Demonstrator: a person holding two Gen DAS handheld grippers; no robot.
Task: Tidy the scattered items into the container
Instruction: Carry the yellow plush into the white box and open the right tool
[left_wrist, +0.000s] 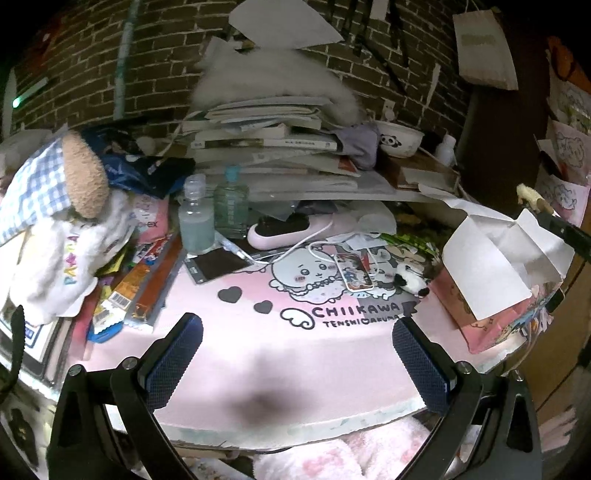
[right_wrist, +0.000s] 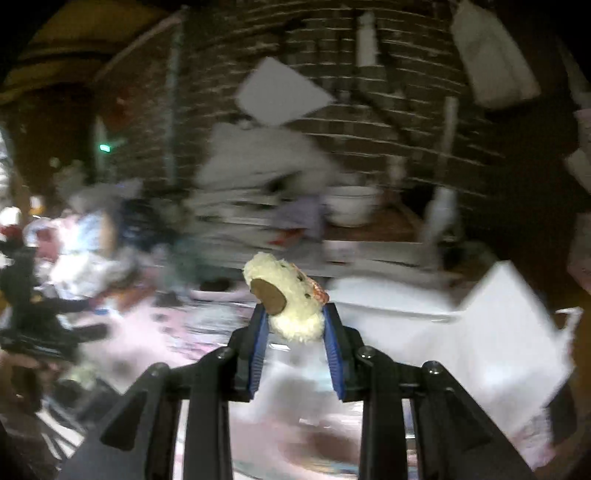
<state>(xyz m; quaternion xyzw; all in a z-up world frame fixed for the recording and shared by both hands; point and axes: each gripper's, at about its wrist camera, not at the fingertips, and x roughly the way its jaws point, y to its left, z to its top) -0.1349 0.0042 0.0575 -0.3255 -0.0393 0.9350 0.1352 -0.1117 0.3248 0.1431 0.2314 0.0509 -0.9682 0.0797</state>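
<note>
My right gripper (right_wrist: 293, 321) is shut on a small cream plush toy (right_wrist: 291, 295) with a brown ear, held in the air; the view is motion-blurred. The same toy (left_wrist: 530, 194) and gripper arm show in the left wrist view above the open pink box with white flaps (left_wrist: 495, 258) at the table's right. My left gripper (left_wrist: 297, 354) is open and empty over the pink Chiikawa mat (left_wrist: 295, 332). A small black-and-white panda plush (left_wrist: 410, 278) and a phone (left_wrist: 354, 271) lie on the mat left of the box.
A large plush in checked cloth (left_wrist: 62, 206) and snack packets (left_wrist: 140, 280) crowd the left. Two bottles (left_wrist: 212, 214), a pink power strip (left_wrist: 291, 227) and a stack of books (left_wrist: 273, 144) stand behind. A panda bowl (left_wrist: 399, 138) sits back right.
</note>
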